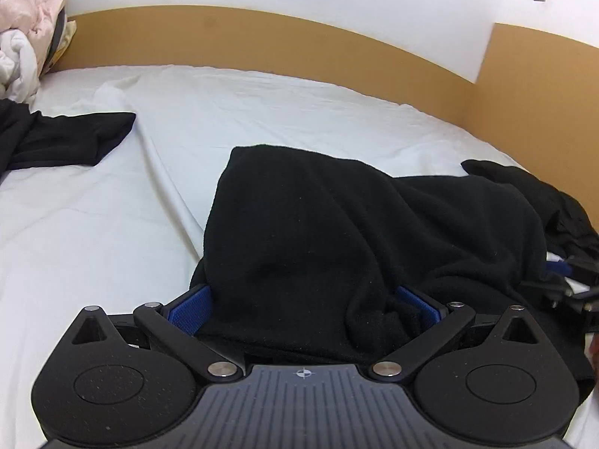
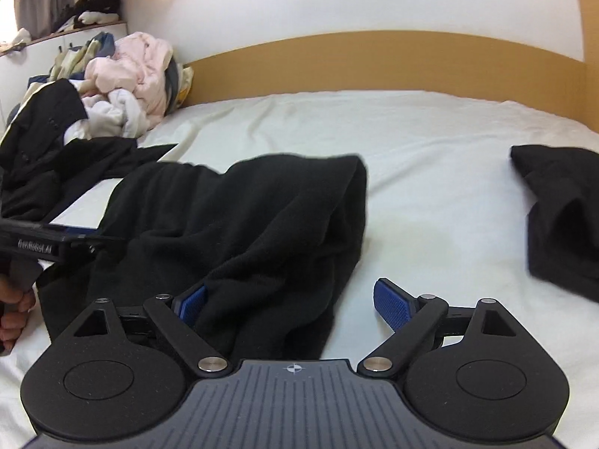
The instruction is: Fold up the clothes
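A black fleece garment (image 1: 337,232) lies bunched on the white bed sheet (image 1: 112,224). My left gripper (image 1: 305,307) is open, and the near edge of the garment lies between its blue pads (image 1: 191,308). In the right wrist view the same garment (image 2: 243,224) spreads to the left and centre. My right gripper (image 2: 295,303) is open, with the garment's right edge lying between its blue pads (image 2: 393,305). The left gripper's body (image 2: 37,243) shows at the left edge of that view.
A second black garment (image 2: 561,217) lies on the sheet to the right. A pile of clothes, pink, white and black (image 2: 112,86), sits at the bed's far left. A wooden headboard (image 1: 262,41) runs along the wall behind.
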A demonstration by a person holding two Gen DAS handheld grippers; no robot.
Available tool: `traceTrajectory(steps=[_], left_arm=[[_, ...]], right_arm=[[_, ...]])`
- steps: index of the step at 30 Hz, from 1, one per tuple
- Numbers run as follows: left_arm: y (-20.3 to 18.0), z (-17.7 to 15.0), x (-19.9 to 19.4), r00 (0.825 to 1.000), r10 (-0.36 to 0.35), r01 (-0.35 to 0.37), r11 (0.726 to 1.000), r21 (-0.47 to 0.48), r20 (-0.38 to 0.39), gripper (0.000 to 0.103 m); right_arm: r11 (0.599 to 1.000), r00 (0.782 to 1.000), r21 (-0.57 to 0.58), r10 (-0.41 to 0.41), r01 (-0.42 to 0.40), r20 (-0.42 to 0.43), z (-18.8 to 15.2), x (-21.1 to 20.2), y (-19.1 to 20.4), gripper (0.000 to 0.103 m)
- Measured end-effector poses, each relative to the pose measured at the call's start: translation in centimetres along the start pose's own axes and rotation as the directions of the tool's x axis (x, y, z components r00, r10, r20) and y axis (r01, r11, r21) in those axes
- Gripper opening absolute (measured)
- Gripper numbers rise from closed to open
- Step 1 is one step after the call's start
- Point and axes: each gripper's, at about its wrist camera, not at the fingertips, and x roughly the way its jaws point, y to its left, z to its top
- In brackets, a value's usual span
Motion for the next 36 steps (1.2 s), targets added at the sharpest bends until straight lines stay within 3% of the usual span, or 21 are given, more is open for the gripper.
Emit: traceTrajectory(steps=[2,6,9,11,13,15,17,20,24,36], left_arm=[[-0.3,1.1,-0.4,1.0,0.011,-0.011,1.0,0.004,-0.002,0.102],[-0.2,4.3,-4.3,0.99,-0.04,0.041,0.999,-0.005,0.136,0.102],[0.2,5.9,-7.1,0.967,-0.055,0.062,0.998,-0.023,0.247,0.102],[0.1,6.4,-8.4,0.95,-0.041,0.049,0.999,-0.017,0.31,0.102],[-0.6,5.7,-7.3,0.959,-0.009,0.001,1.0,0.028,0.283,0.102],[0.4,4.4,-3.1,0.993,0.02,-0.023,1.0,0.016,0.117,0.102],[1.2,2.6,1.3,0.998,-0.004,0.003,1.0,-0.01,-0.063,0.102],[0.4,2.0,1.8,1.0,0.002,-0.001,1.0,0.025,-0.03,0.102],[0.7,1.6,2.4,1.0,-0.007,0.007,1.0,0.02,0.005,0.102],[0.5,1.8,2.9,1.0,0.006,-0.007,1.0,0.012,0.017,0.102]], right_arm=[[1.0,1.0,-0.007,-0.003,0.003,0.019,0.5,-0.5,0.2,0.092],[1.0,0.994,-0.019,-0.005,0.007,0.109,1.9,-2.3,0.4,0.092],[0.999,0.98,0.014,-0.033,0.031,0.197,2.8,-3.7,-0.4,0.092],[0.998,0.974,0.028,-0.055,0.05,0.221,3.4,-1.0,-0.7,0.095],[0.999,0.985,0.007,-0.05,0.049,0.162,3.4,2.4,-0.1,0.095],[0.999,0.997,-0.021,-0.047,0.048,0.062,2.2,3.9,-0.4,0.095],[0.999,0.999,-0.006,-0.033,0.033,-0.013,1.3,5.5,-0.5,0.095],[0.999,0.999,0.048,-0.02,0.022,-0.034,1.1,6.1,-1.4,0.103],[0.999,0.999,0.045,-0.028,0.029,-0.037,1.1,6.4,-1.6,0.103],[0.998,0.999,0.049,-0.024,0.025,-0.035,1.9,7.1,-1.2,0.103]])
